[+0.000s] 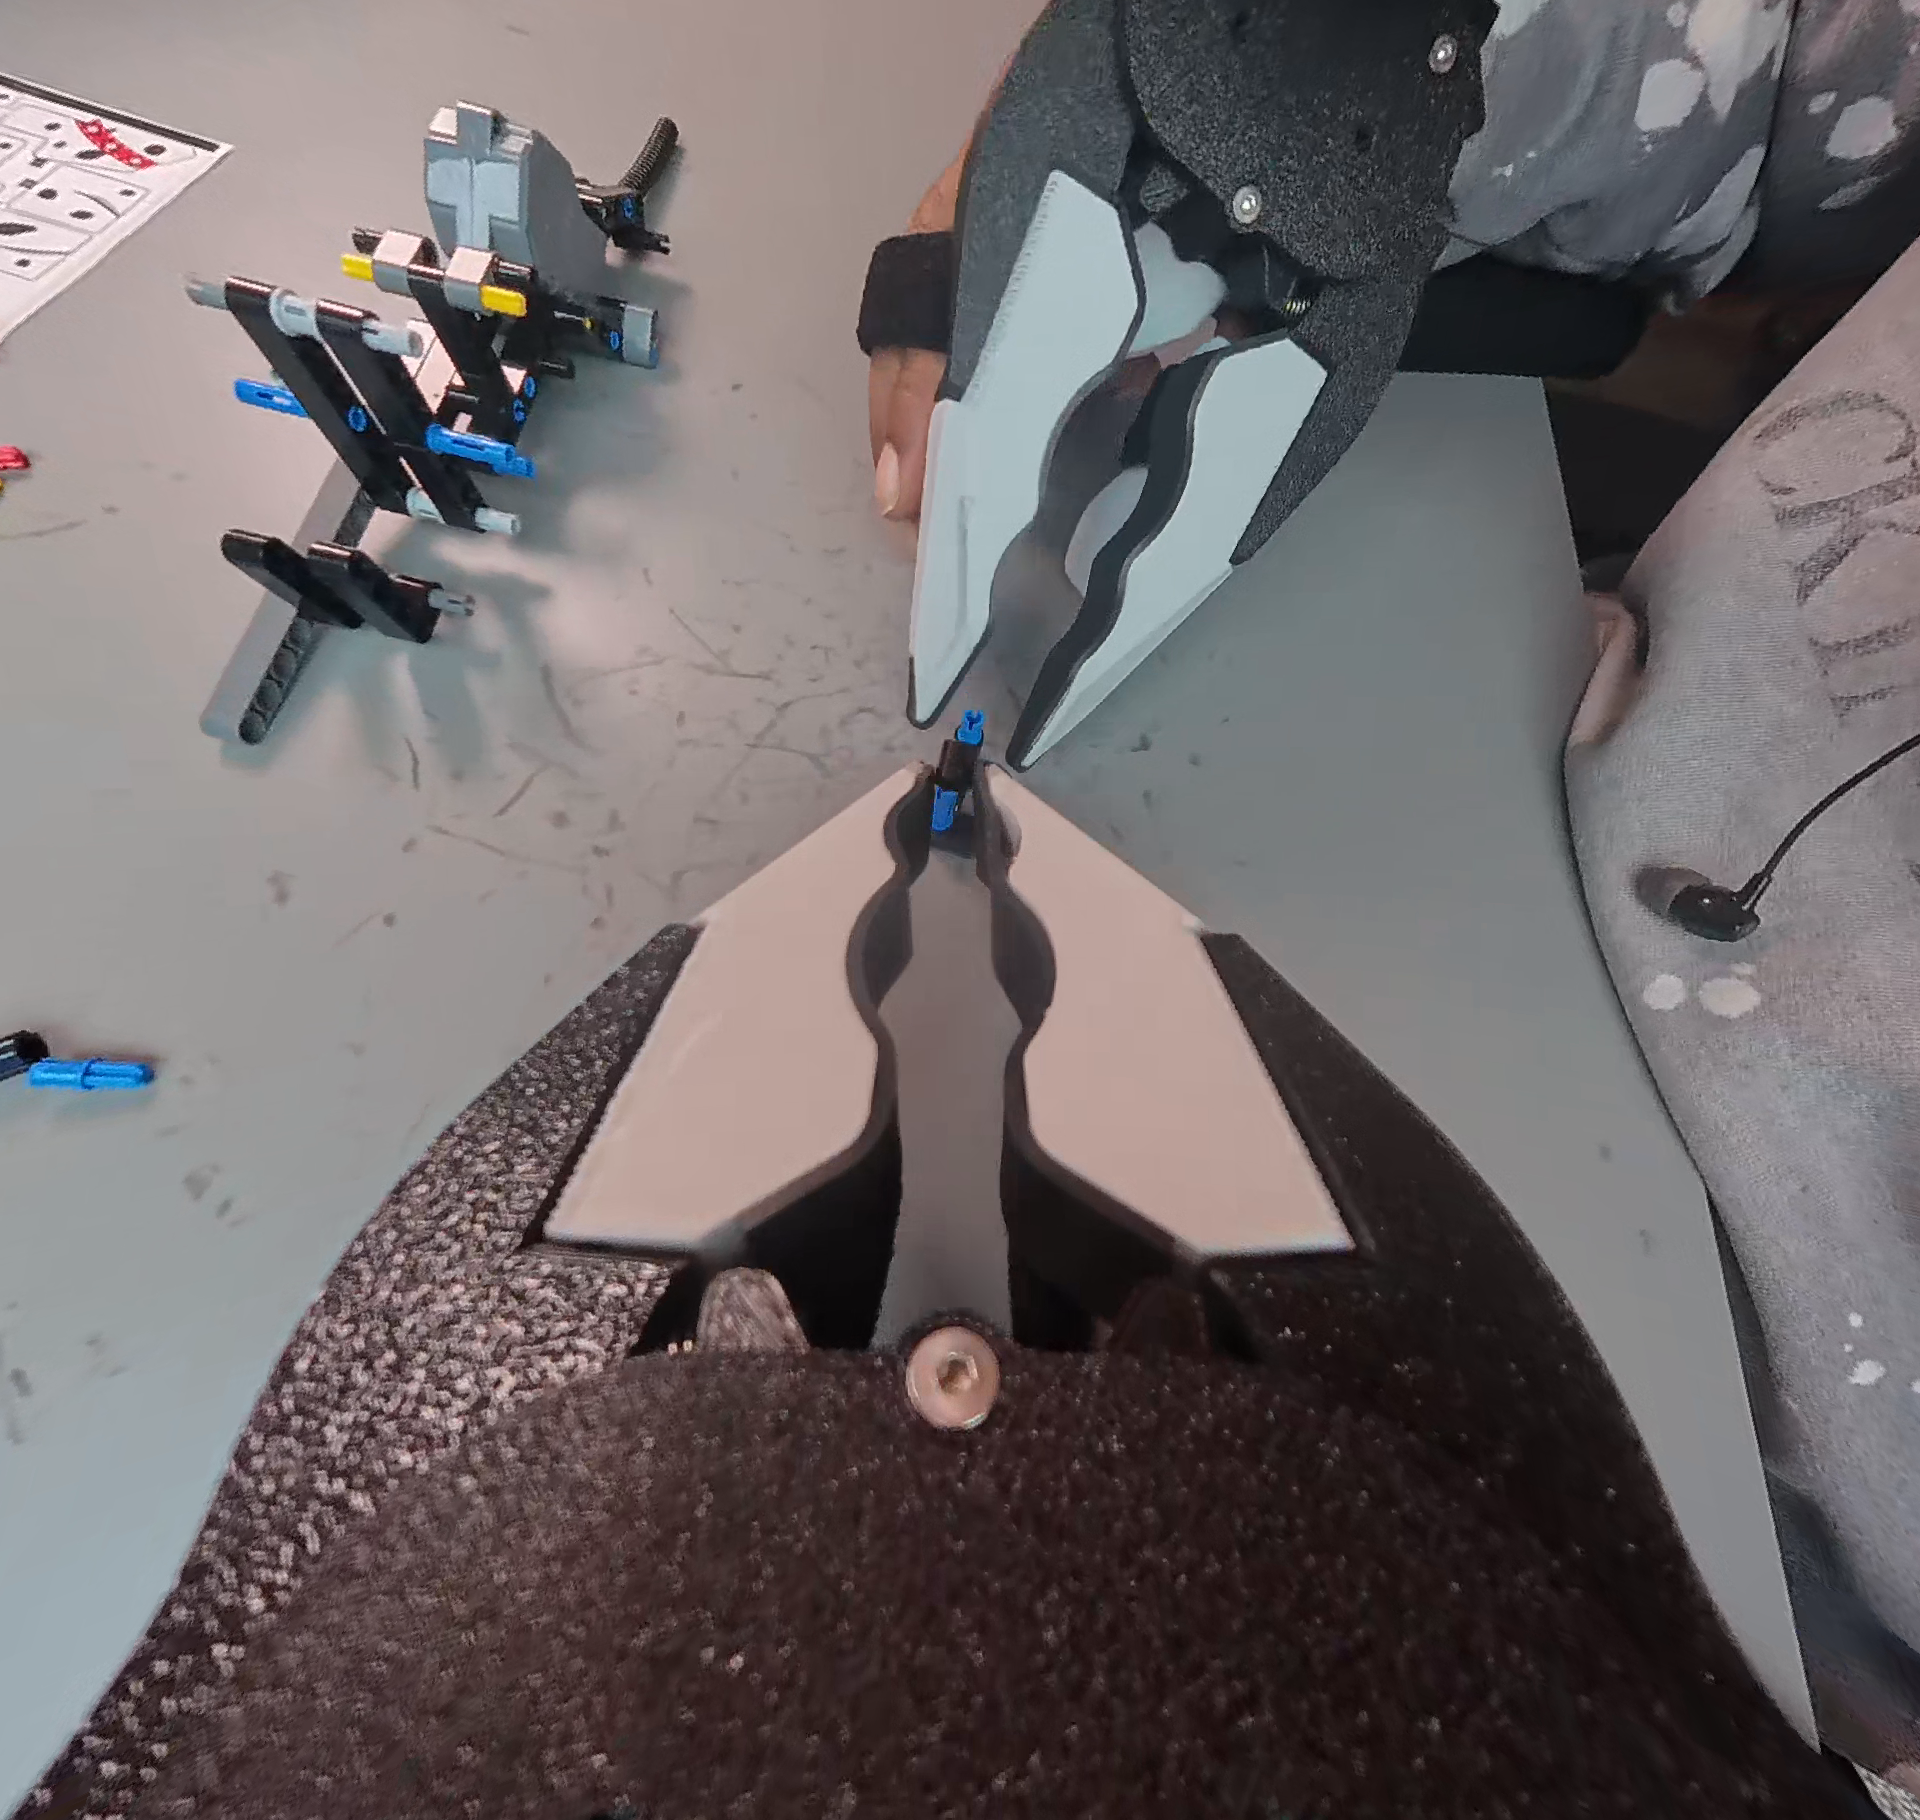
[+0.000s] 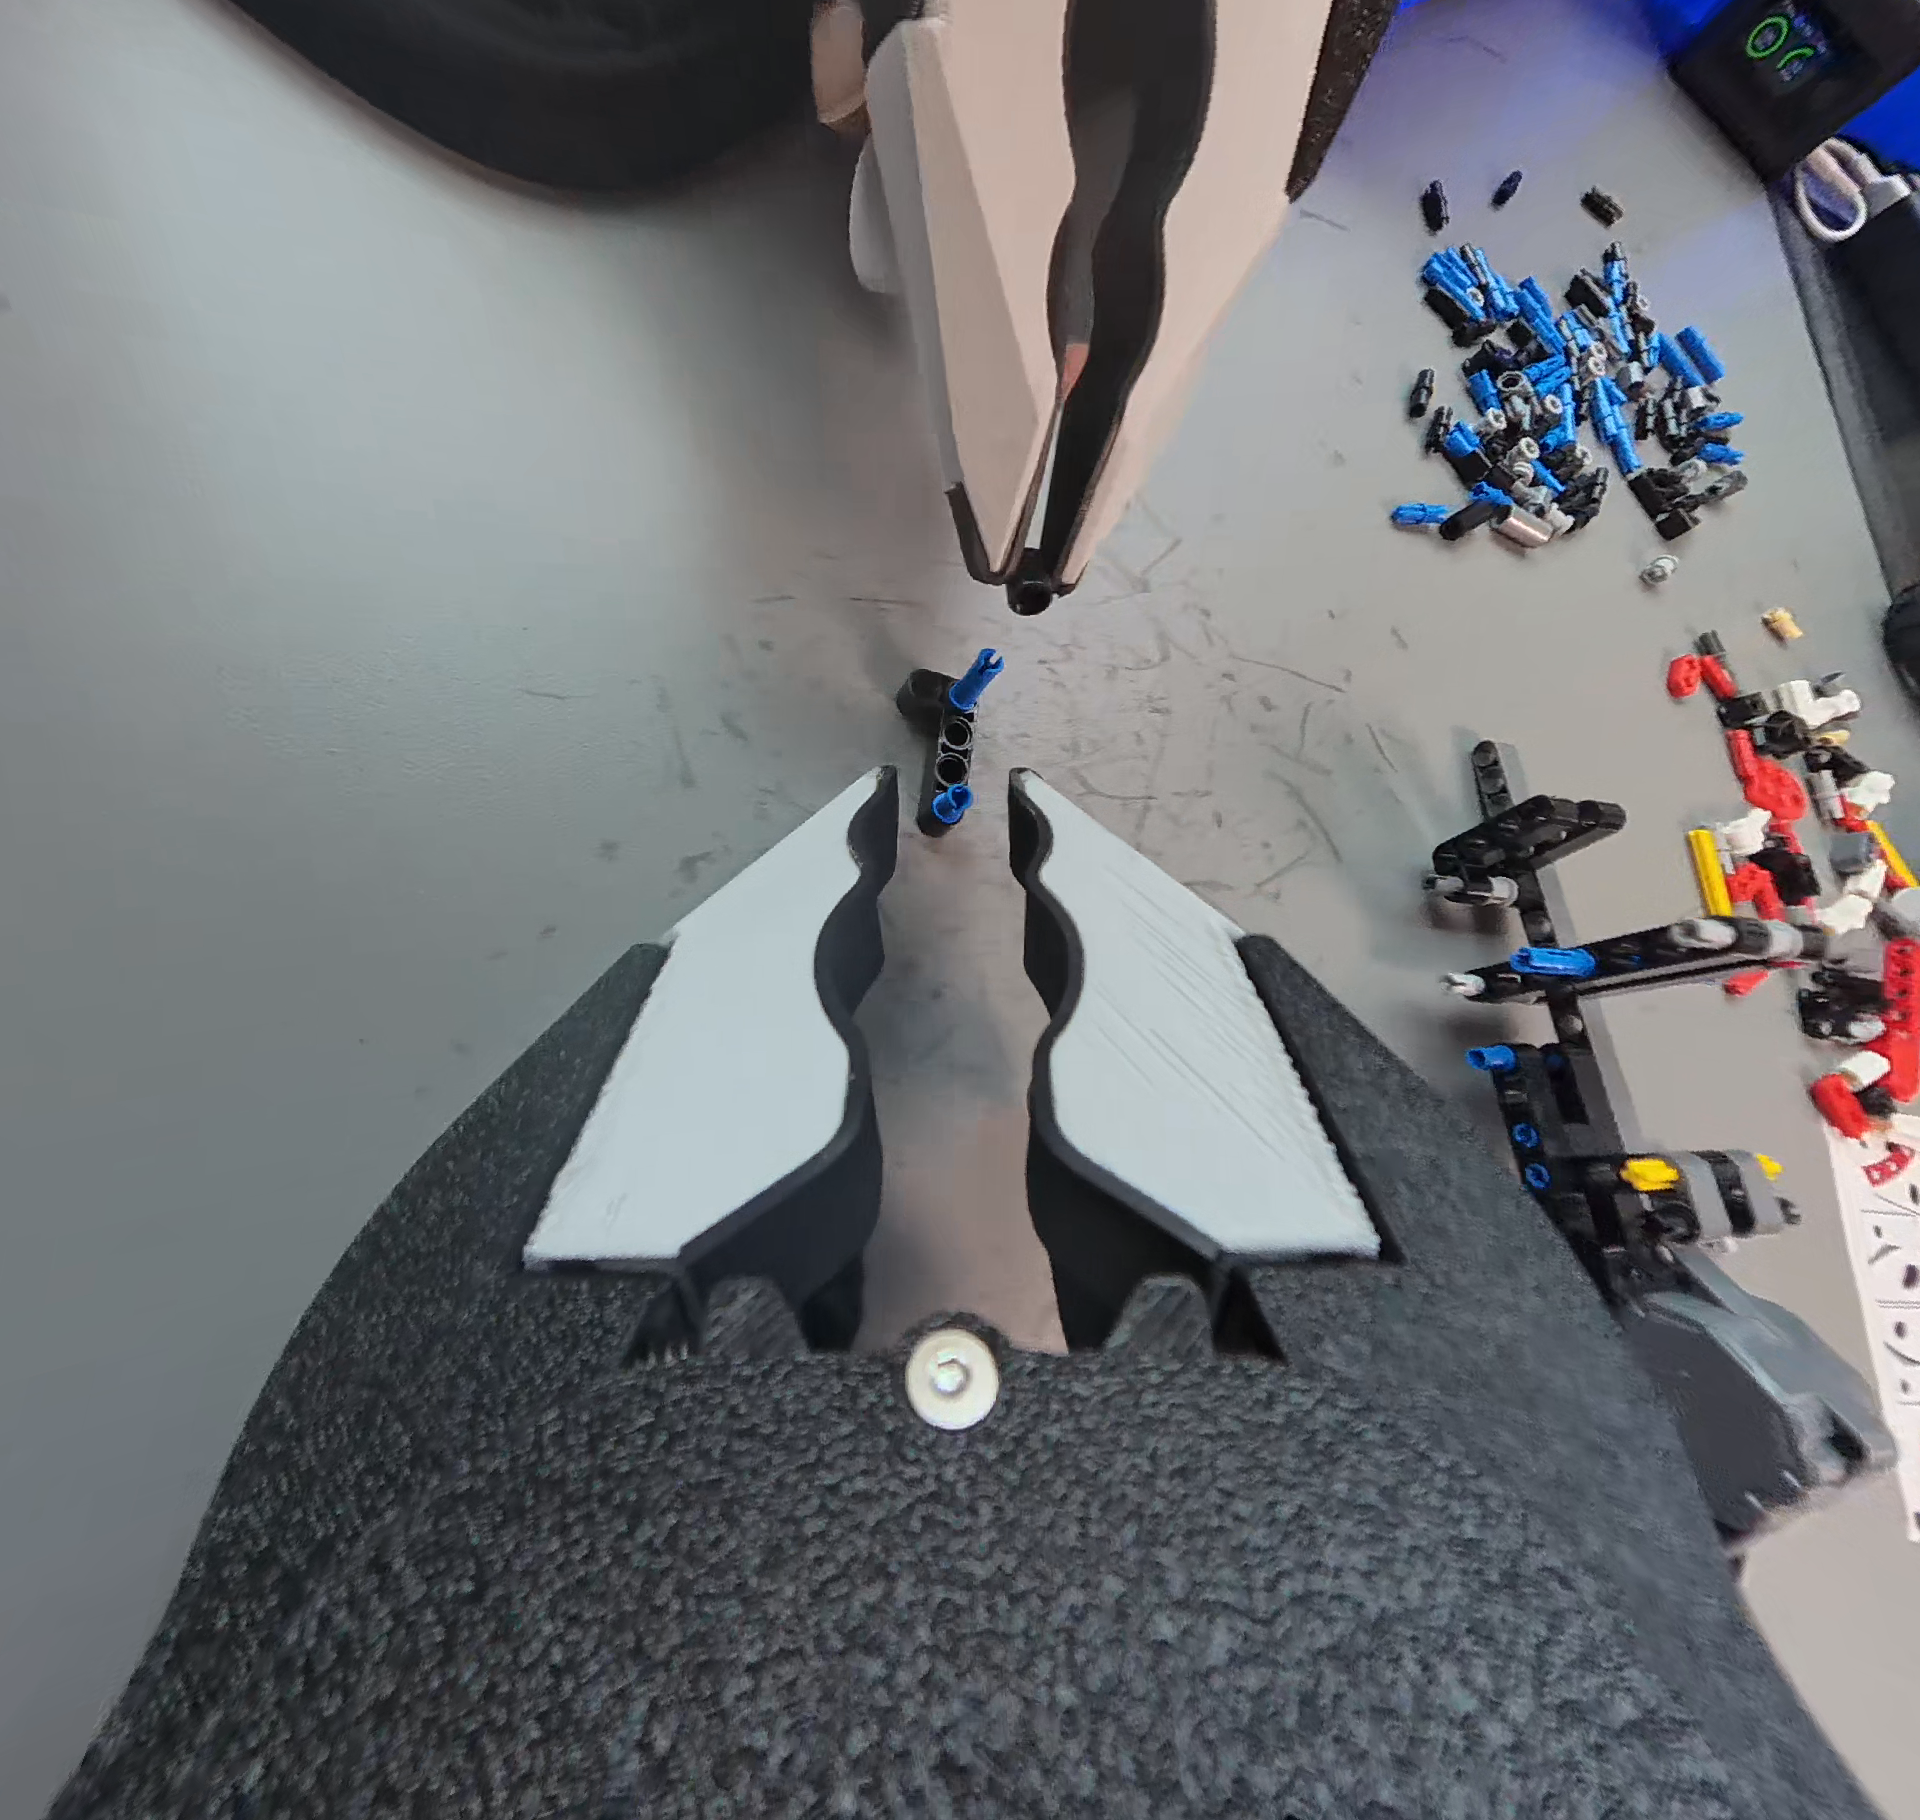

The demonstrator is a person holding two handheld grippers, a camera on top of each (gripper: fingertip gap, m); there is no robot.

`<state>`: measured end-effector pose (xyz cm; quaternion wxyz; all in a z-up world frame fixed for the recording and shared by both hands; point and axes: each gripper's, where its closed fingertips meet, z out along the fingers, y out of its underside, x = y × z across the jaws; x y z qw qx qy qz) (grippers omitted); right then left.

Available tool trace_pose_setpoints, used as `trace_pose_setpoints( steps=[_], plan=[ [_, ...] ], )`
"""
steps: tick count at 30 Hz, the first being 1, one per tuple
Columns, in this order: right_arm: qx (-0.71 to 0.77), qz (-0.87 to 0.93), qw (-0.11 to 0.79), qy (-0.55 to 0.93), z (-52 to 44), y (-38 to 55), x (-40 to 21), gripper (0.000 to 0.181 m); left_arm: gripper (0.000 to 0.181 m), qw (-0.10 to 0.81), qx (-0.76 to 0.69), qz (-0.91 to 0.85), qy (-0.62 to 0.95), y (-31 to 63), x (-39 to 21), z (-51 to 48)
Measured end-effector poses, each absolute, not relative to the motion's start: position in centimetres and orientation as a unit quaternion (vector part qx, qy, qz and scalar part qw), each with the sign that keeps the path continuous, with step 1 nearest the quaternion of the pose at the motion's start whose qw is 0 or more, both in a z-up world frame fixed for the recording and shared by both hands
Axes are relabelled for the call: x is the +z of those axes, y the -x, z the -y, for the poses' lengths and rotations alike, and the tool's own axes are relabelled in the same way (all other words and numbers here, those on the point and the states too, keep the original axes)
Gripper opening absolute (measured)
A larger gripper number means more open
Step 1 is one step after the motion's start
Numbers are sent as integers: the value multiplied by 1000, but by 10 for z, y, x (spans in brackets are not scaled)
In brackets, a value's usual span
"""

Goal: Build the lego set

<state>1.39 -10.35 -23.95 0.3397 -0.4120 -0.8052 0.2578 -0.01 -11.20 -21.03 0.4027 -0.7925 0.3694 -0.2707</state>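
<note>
A small black beam (image 2: 948, 747) with two blue pins lies on the grey table between the two grippers, free of both. It also shows in the left wrist view (image 1: 954, 768) just past my left fingertips. My left gripper (image 1: 956, 775) is shut on a small round black piece (image 2: 1029, 594) at its tips and hovers over the beam's far end; it shows from above in the right wrist view (image 2: 1023, 565). My right gripper (image 2: 951, 773) is open and empty, one fingertip on each side of the beam's near end. It also shows in the left wrist view (image 1: 971, 742).
The partly built black, grey and blue model (image 1: 416, 368) (image 2: 1558, 991) stands to one side. A pile of blue and black pins (image 2: 1569, 399) and red and white parts (image 2: 1808, 835) lie beyond it. An instruction sheet (image 1: 73, 191) and a loose blue pin (image 1: 88, 1074) are nearby. A person's sleeve (image 1: 1766, 835) borders the table edge.
</note>
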Motion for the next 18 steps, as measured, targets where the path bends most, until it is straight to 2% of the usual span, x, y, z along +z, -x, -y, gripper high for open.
trace_pose_setpoints(
  steps=[1, 4, 7, 9, 11, 15, 18],
  plan=[
    [258, 803, 336, 419, 103, -13, -240, 20, 10, 406, -272, -370, 790, -1, -209, 112],
    [241, 814, 329, 414, 102, -16, -245, 8, 10, 417, -278, -372, 781, -4, -204, 112],
    [237, 815, 324, 417, 96, -22, -243, 8, 10, 443, -289, -366, 766, -6, -194, 110],
    [259, 798, 339, 425, 93, -20, -231, 17, 10, 469, -301, -358, 749, -8, -182, 108],
    [321, 768, 350, 430, 98, -16, -208, 22, 10, 498, -315, -351, 728, -11, -168, 108],
    [502, 659, 327, 455, 110, -11, -150, 20, 10, 561, -314, -343, 685, -12, -142, 106],
    [558, 618, 310, 459, 112, -11, -135, 19, 10, 580, -292, -342, 679, -11, -137, 104]
  ],
)
